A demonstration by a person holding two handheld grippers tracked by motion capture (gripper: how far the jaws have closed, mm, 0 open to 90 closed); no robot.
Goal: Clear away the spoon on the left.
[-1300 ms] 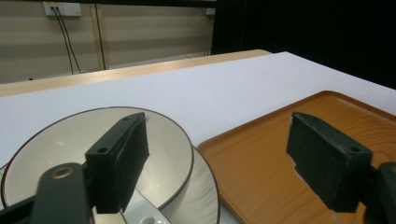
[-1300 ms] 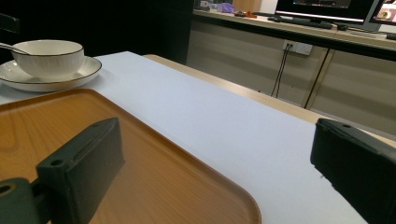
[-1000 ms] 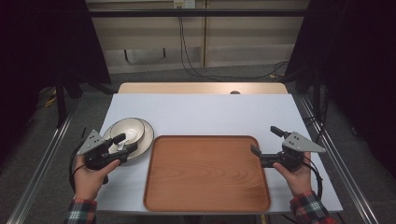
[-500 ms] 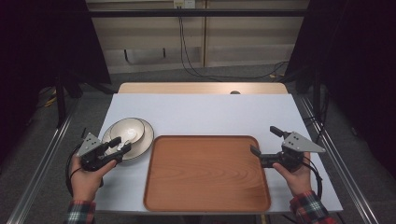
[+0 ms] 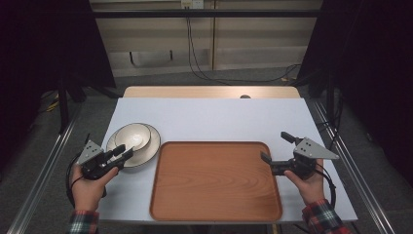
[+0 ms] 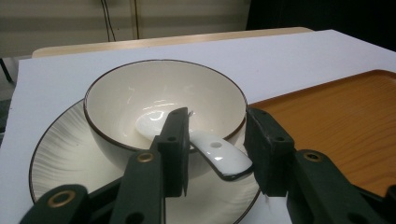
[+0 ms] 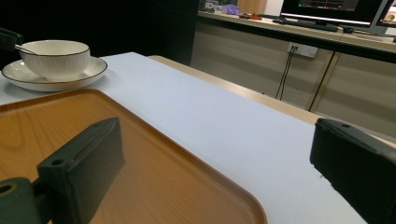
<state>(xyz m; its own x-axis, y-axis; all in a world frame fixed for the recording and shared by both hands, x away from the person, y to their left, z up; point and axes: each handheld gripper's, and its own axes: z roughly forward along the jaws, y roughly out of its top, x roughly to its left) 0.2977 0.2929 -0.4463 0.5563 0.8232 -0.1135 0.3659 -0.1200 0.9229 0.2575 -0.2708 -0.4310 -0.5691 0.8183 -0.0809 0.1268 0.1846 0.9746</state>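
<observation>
I've got a cream bowl with a thin dark rim, sitting on a cream plate with fine radial lines and the same dark edge. The spoon is glossy white. The tray is warm orange-brown wood grain, the counter pale white. Sleeves are red-green plaid.

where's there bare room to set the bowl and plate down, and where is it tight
The wooden tray is bare from rim to rim. The white tabletop behind it is free too. It is crowded at the left: bowl on plate, spoon between the left gripper jaws, which have just been closing.
</observation>
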